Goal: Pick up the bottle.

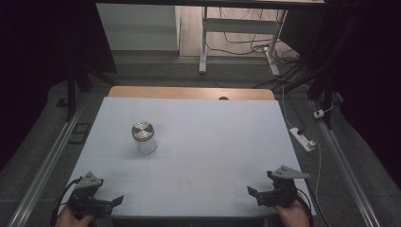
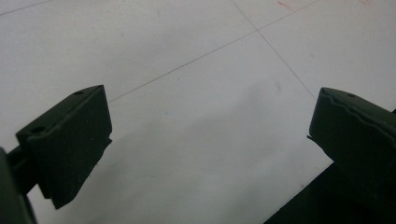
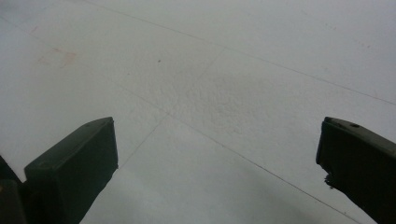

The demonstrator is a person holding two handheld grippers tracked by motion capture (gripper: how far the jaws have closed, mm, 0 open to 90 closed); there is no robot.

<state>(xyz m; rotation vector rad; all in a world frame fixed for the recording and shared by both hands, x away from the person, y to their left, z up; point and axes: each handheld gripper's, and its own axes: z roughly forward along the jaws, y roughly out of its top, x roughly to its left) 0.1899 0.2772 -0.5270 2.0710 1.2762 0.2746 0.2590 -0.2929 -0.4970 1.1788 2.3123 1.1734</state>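
The jar (image 1: 143,137) is standing upright on the desk (image 1: 213,137), nearer the left gripper (image 1: 116,201) than the right gripper (image 1: 253,193); both are sitting spread and empty.

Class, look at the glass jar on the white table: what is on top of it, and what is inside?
A round metal lid sits on top of the glass jar. Its clear wall shows nothing obvious inside, but the picture is too small to be sure.

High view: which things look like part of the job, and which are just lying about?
Likely in play:
glass jar with metal lid
left gripper, jaws open
right gripper, jaws open

Just around:
power strip on the floor
cables beyond the table
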